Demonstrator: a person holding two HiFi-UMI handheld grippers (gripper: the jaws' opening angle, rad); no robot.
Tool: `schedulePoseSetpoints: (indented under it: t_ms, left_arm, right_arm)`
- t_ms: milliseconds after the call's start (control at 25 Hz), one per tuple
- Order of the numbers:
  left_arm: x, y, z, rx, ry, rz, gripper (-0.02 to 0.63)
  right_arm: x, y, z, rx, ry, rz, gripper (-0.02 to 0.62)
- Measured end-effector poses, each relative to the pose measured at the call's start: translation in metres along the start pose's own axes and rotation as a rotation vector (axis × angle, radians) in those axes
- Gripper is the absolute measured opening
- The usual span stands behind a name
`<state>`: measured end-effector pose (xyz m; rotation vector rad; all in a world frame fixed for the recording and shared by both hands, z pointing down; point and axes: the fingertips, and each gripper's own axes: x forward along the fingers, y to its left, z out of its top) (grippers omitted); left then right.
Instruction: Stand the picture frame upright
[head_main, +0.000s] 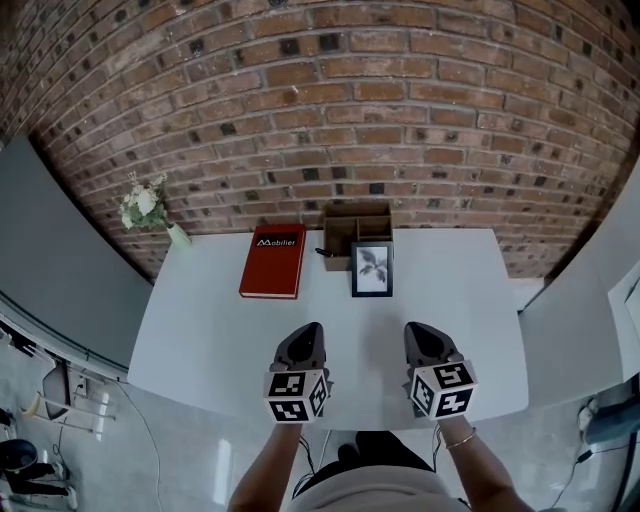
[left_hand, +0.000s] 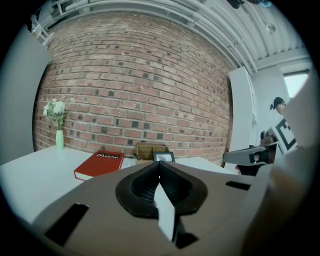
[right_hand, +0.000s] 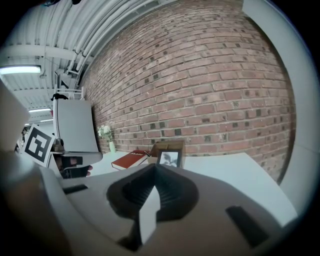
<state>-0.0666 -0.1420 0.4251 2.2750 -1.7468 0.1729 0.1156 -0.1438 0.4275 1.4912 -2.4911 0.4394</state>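
Observation:
The black picture frame with a leaf print stands upright on the white table, leaning against a wooden box behind it. It shows small in the left gripper view and the right gripper view. My left gripper and right gripper hover side by side over the table's near part, well short of the frame. Both are shut with nothing between their jaws.
A red book lies flat to the left of the frame. A small vase of white flowers stands at the table's far left corner. A brick wall runs behind the table. Grey panels flank both sides.

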Motion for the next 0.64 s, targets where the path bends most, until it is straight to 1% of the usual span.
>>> schedulePoseSetpoints:
  t_ms: [280,400,640]
  left_arm:
    - [-0.017,0.005,-0.007,-0.028,-0.006,-0.01,-0.008]
    - [-0.024,0.007,-0.009,-0.026,-0.009,-0.01,-0.008]
    - [-0.034,0.014,-0.005,-0.013,-0.009,-0.019,-0.008]
  right_arm:
    - [-0.007,0.01,-0.011,-0.007,0.016,0.018,0.002]
    - [-0.009,0.014,-0.015,-0.013,0.025,0.027,0.002]
    - [-0.007,0.021,-0.011,-0.009,0.015,0.014,0.002]
